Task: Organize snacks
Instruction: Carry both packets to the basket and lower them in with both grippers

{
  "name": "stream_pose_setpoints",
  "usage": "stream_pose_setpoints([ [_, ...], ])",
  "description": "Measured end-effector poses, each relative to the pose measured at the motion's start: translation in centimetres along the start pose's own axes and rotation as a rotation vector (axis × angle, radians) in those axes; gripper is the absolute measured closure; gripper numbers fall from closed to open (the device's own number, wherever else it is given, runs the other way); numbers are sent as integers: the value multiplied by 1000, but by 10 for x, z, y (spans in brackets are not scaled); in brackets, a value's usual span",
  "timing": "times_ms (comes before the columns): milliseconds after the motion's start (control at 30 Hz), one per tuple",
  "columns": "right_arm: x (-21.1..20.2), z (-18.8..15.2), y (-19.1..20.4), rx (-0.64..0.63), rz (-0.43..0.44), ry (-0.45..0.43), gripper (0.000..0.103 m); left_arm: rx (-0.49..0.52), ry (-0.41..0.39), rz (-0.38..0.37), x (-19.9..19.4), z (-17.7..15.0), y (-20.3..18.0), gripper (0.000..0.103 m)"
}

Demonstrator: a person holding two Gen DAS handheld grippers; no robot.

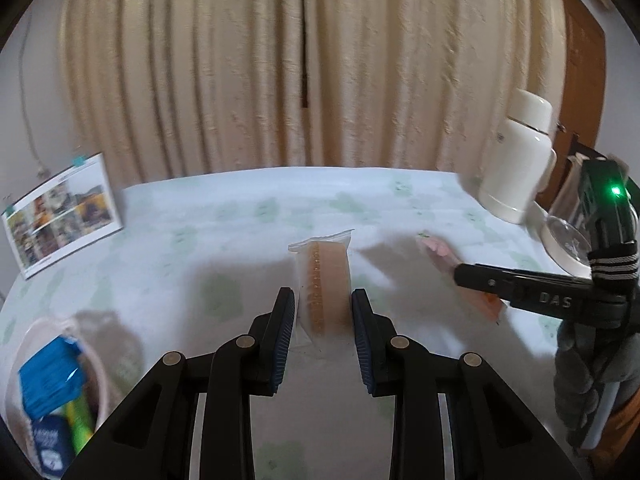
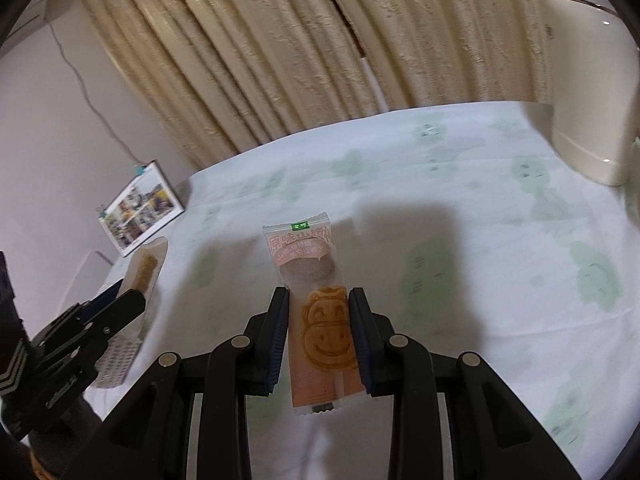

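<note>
Snack packets fill the round tub (image 1: pixel 30 344) at the table's (image 1: pixel 240 232) near left corner: we see a blue packet (image 1: pixel 50 376), a green one and a dark one, visible only from the left wrist. Our left gripper (image 1: pixel 323 320) is closed on a clear-wrapped biscuit stick (image 1: pixel 326 280), lifted above the cloth. Our right gripper (image 2: pixel 319 328) clamps a pink lollipop packet (image 2: pixel 316 312) with a smiling face. Only the right view shows that print.

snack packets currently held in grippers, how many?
2. A clear packet with a brown bar sits between the left gripper fingers; a pink packet with a smiling-face biscuit sits in the right gripper. More snacks lie in the bowl, unheld.
</note>
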State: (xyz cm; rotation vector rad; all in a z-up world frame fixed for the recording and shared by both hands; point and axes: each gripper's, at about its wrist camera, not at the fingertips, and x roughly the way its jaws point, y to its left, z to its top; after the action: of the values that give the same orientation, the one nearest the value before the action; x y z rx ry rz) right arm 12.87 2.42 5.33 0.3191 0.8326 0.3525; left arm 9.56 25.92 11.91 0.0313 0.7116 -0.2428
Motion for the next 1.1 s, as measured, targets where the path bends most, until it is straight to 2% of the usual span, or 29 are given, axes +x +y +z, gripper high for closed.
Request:
stream_pose_setpoints([
  [300,-10,-22,42,-29,98,16,75,-89,-58,99,-55,-20,60,73],
  [600,-16,-38,85,-37,198,29,75,-196,-86,206,-94,-43,126,73],
  [1100,1,-55,192,-173,289,91,75,-344,-92,274,-115,-78,203,72],
])
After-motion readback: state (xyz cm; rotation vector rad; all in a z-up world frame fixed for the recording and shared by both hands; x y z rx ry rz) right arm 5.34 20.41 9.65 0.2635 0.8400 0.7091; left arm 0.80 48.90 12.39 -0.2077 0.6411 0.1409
